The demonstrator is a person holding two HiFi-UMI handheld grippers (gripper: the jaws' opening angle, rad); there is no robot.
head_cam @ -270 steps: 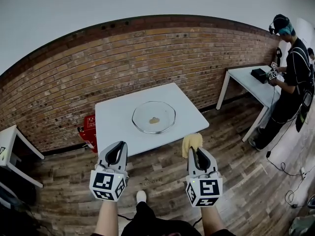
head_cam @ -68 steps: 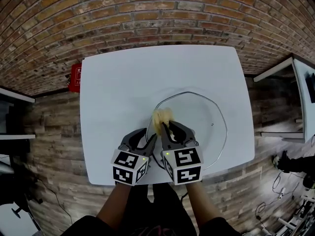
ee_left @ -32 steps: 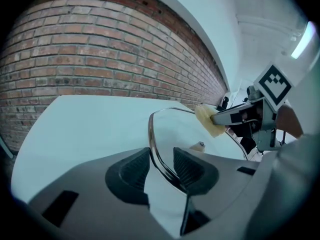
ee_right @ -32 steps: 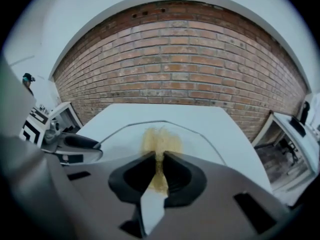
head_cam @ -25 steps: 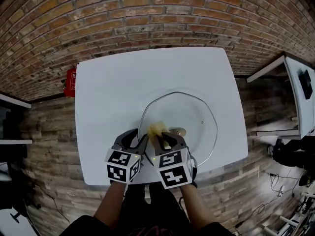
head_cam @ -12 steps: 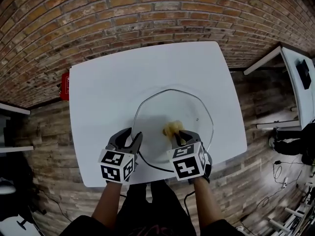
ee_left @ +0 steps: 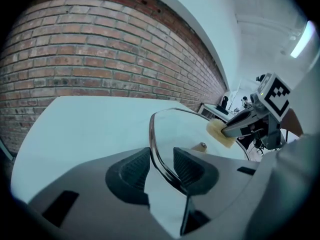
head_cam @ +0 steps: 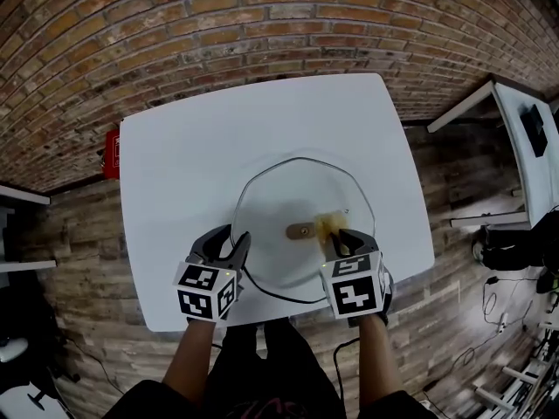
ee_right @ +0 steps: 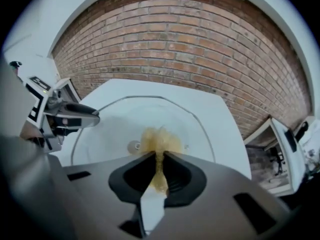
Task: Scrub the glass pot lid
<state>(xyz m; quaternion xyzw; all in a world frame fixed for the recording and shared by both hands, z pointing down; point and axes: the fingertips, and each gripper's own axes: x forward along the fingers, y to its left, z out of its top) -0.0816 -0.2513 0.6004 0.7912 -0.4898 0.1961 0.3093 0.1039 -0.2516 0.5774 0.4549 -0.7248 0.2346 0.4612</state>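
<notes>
The round glass pot lid (head_cam: 279, 195) lies on the white table (head_cam: 192, 155), its small knob (head_cam: 300, 230) near the middle. My left gripper (head_cam: 229, 241) is shut on the lid's near-left rim; in the left gripper view the metal rim (ee_left: 153, 139) runs between the jaws of the left gripper (ee_left: 161, 160). My right gripper (head_cam: 342, 239) is shut on a yellow sponge (head_cam: 331, 225), which presses on the glass just right of the knob. In the right gripper view the sponge (ee_right: 159, 143) sticks out of the right gripper (ee_right: 159, 168) onto the lid (ee_right: 112, 119).
A brick wall (head_cam: 262, 33) runs behind the table. A red object (head_cam: 108, 151) stands on the wooden floor at the table's left. Another white table (head_cam: 522, 120) stands at the right edge.
My right gripper has slid the sponge across the lid from left of the knob to its right. The left gripper has stayed on the rim.
</notes>
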